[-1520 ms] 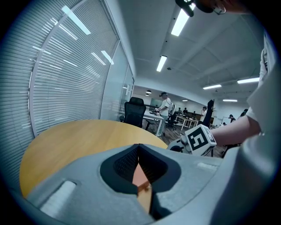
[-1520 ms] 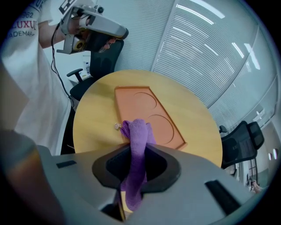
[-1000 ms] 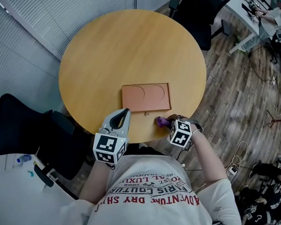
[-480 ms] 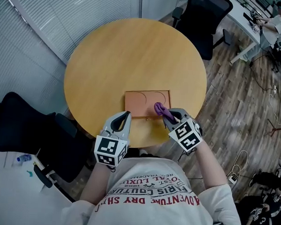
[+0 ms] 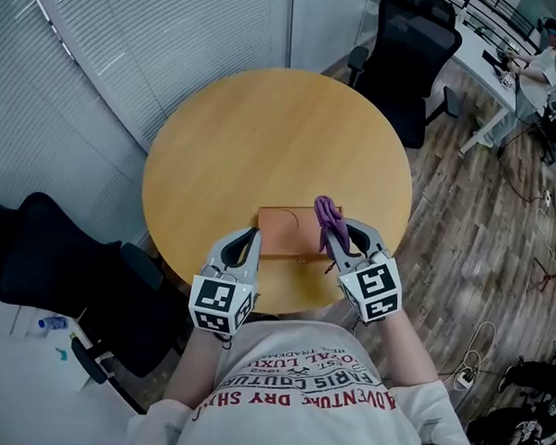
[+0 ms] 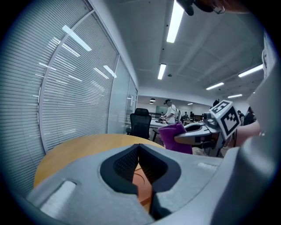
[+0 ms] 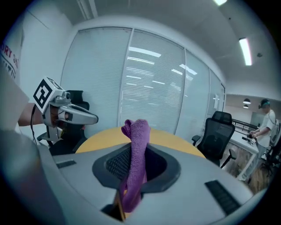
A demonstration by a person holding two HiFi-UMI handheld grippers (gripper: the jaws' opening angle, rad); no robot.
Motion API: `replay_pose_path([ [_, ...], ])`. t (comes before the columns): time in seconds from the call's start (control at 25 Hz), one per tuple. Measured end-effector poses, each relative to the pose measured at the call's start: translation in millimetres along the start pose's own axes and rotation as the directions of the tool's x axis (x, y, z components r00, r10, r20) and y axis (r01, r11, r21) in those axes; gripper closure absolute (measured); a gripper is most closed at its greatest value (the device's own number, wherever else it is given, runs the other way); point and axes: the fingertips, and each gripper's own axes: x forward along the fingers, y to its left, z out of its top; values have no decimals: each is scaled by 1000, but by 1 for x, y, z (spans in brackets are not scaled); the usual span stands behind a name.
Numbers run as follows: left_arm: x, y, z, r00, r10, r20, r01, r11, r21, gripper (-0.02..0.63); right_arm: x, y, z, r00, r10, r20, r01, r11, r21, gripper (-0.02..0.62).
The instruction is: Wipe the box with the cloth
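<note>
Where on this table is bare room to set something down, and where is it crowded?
Bare: the whole far half of the table, from the box to the rim by the blinds; also the strip left of the box. Crowded: the near edge, where the left gripper, the right gripper with the purple cloth and the box meet.

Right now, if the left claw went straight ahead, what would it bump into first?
Probably the box, whose near left corner lies just ahead of the shut left claw. It points nearly level though, so it might pass above it; height is unclear.
</note>
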Motion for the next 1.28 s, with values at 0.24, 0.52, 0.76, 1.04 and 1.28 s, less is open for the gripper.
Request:
replay_pose_path([
  [0.24, -2, 8, 15, 999, 16, 31, -16, 1000, 13, 597, -9, -3, 19, 987, -71, 141, 63, 996, 64, 531],
  [0.52, -3, 16, 21, 999, 20, 46, -21, 1000, 17, 597, -16, 1, 35, 961, -108, 253, 89, 993, 82, 534],
  [0.76, -1, 17, 22, 998, 14, 54, -15, 1000, 21, 597, -14, 2, 39, 958, -123, 258, 104, 991, 85, 535],
  [1.04, -2, 17, 24, 998, 11, 57, -12, 1000, 21, 597, -11, 3, 36, 963, -120, 243, 103, 991, 79, 535],
  [1.28, -1, 14, 27, 998, 11, 56, -12, 1000, 22, 597, -11, 4, 35, 966, -112, 235, 97, 993, 74, 535],
])
